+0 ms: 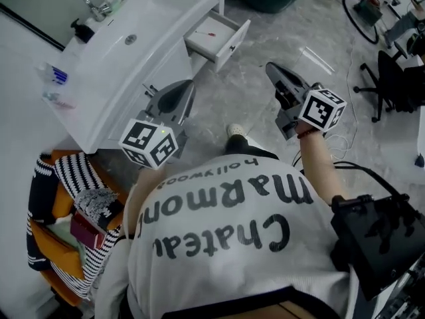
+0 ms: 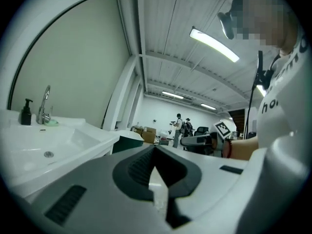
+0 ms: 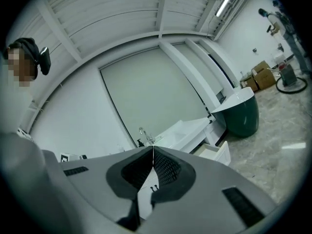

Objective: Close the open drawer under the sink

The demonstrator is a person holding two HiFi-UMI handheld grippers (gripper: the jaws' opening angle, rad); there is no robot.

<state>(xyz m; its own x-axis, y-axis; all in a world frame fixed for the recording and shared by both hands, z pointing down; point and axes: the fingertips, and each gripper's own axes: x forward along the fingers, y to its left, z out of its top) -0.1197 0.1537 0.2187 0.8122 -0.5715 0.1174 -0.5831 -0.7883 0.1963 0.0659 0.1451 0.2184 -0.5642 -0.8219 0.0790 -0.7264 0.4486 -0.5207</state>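
Drawer (image 1: 216, 40) juts open beyond sink (image 1: 154, 8); left claw (image 1: 184, 90), right claw (image 1: 273, 70) (both pinched shut, empty) over bare floor (image 1: 232, 95).

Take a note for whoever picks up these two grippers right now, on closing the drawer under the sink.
Left gripper: shut, empty, in the air beside the sink, short of the drawer.
Right gripper: shut, empty, above the floor, apart from the drawer.
Drawer: pulled out under the sink's far end, a small red item inside.
Done: nothing yet; neither gripper touches it.
Left: bring a gripper to the drawer front and push it in until flush.
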